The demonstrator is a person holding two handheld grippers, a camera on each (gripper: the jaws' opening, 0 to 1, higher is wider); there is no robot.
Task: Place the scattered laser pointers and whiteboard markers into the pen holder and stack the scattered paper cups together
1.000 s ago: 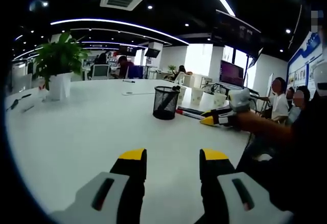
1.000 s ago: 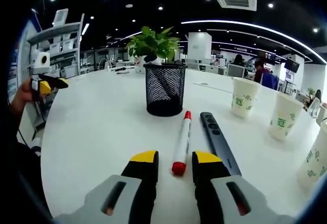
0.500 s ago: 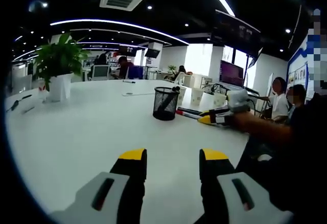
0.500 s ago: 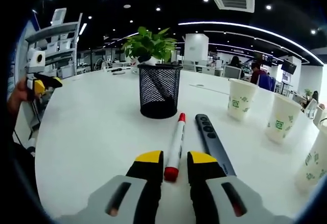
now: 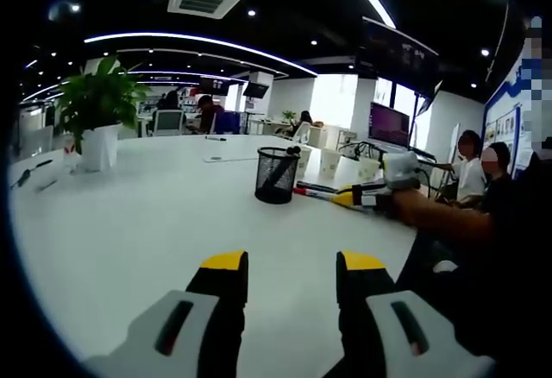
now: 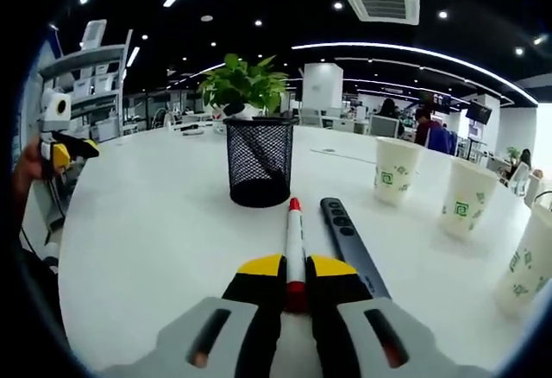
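In the right gripper view my right gripper is shut on the near end of a red-and-white whiteboard marker that lies pointing toward the black mesh pen holder. A dark laser pointer lies just right of the marker. Three paper cups stand apart along the right. In the left gripper view my left gripper is open over bare white table, with the pen holder far ahead and the right gripper beside it, paper cups behind.
A potted green plant stands behind the pen holder, seen also as the plant at the left. The left gripper is held out past the table's left edge. People sit at the right. Papers lie farther back on the table.
My right gripper has slid forward along the table and its jaws have shut on the marker's near end. The left gripper has stayed where it was, open.
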